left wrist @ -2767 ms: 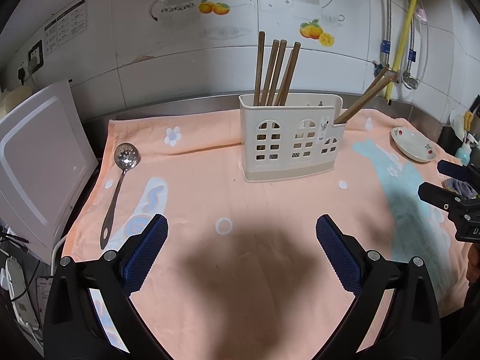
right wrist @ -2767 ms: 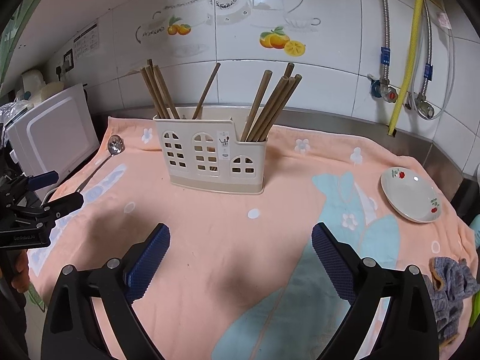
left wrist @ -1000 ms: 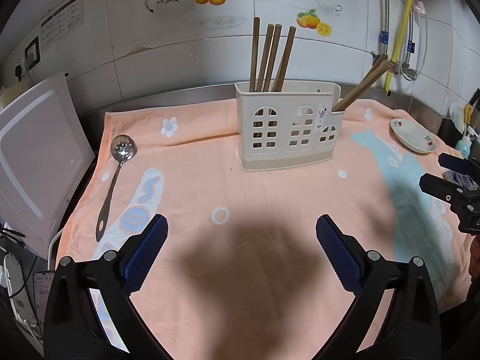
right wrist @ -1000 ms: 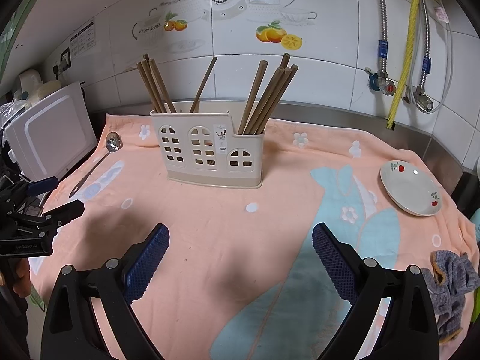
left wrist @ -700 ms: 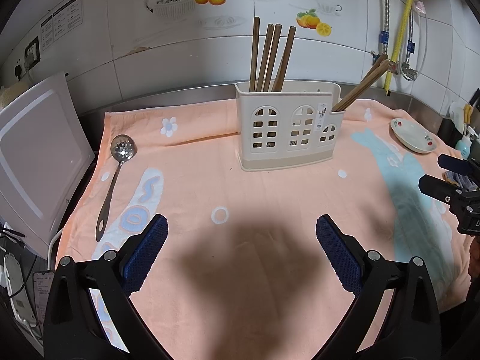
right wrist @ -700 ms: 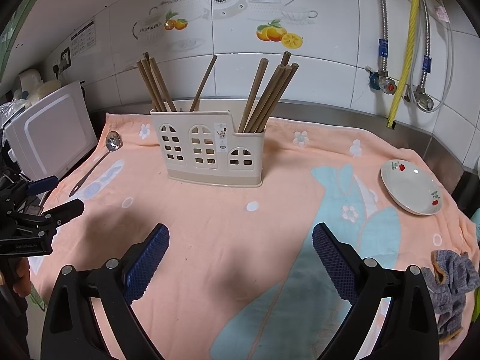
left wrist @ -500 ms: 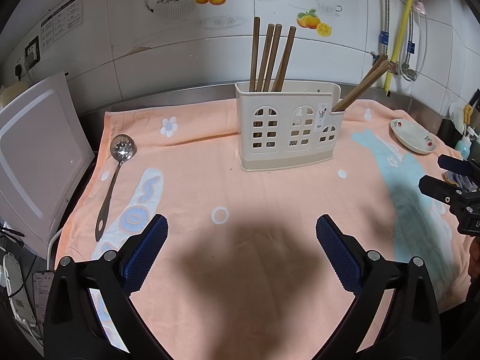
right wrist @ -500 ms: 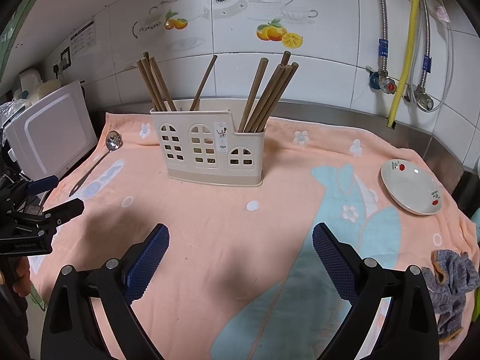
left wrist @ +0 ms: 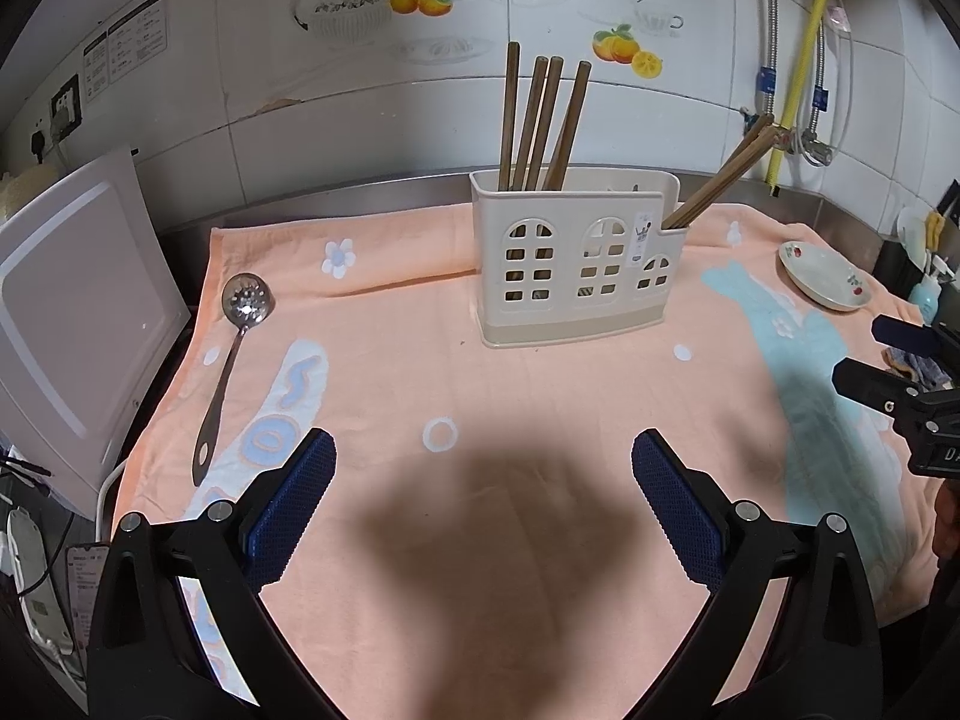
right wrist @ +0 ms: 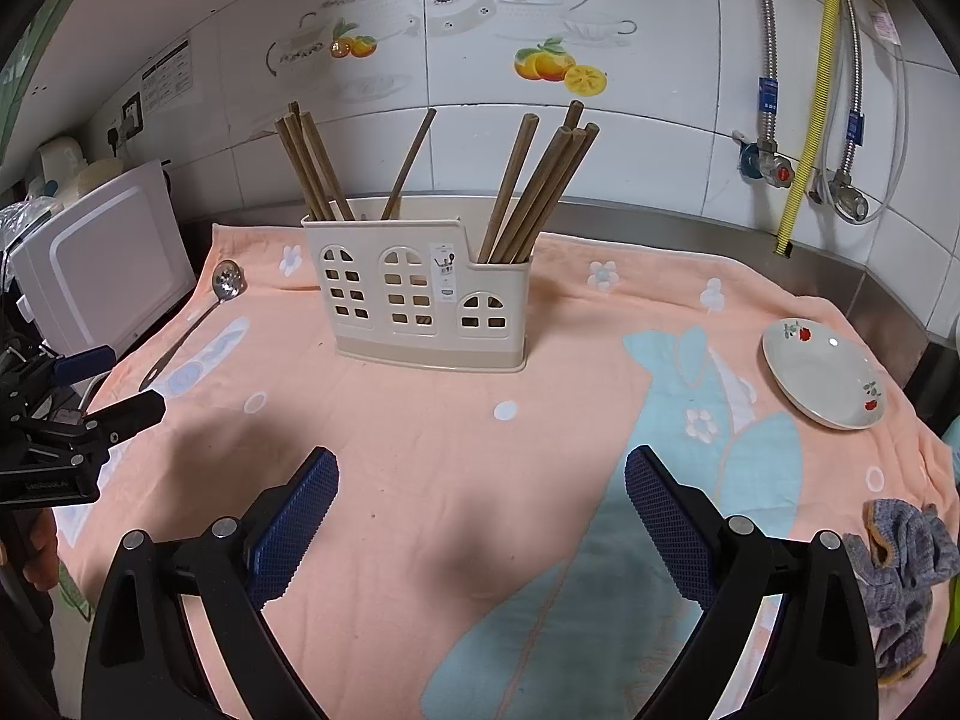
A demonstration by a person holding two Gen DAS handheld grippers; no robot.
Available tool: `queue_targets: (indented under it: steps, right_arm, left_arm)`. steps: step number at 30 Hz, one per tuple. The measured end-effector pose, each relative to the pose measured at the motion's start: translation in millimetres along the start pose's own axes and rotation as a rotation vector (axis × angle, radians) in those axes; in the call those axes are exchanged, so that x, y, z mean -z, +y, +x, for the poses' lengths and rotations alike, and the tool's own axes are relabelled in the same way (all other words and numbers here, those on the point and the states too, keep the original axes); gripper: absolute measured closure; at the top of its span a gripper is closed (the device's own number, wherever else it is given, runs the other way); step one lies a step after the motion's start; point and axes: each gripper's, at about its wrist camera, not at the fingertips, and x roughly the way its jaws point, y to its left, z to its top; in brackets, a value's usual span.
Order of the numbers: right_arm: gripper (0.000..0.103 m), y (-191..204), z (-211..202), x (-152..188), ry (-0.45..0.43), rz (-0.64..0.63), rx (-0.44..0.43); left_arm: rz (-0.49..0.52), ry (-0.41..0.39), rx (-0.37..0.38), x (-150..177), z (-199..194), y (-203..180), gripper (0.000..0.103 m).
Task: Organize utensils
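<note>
A cream utensil holder [left wrist: 573, 267] [right wrist: 420, 306] with window-shaped holes stands on the peach cloth near the back wall. Several brown wooden chopsticks [left wrist: 543, 120] [right wrist: 540, 186] stick up from its compartments. A steel slotted spoon [left wrist: 231, 354] [right wrist: 198, 315] lies flat on the cloth at the far left, bowl toward the wall. My left gripper [left wrist: 483, 480] hovers open over the cloth's near edge, holding nothing. My right gripper [right wrist: 480, 498] also stands open and empty, in front of the holder. Each gripper shows at the edge of the other's view.
A white appliance [left wrist: 72, 312] stands off the cloth's left edge. A small flowered plate [right wrist: 825, 375] sits at the right, a grey rag [right wrist: 903, 564] near the front right corner. Pipes and a yellow hose [right wrist: 810, 96] run down the tiled wall.
Both grippers have pulled back slightly from the holder since the earliest frames; over the last second almost nothing has moved. Both stay open.
</note>
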Motion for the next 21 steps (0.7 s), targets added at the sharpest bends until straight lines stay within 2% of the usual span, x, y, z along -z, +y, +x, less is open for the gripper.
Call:
queue_targets:
  steps: [21]
  right_arm:
    - [0.009,2.0,2.8,1.8,0.009,-0.008,-0.008]
  left_arm:
    - [0.001,-0.025,0.028,-2.2,-7.6,-2.0,0.005]
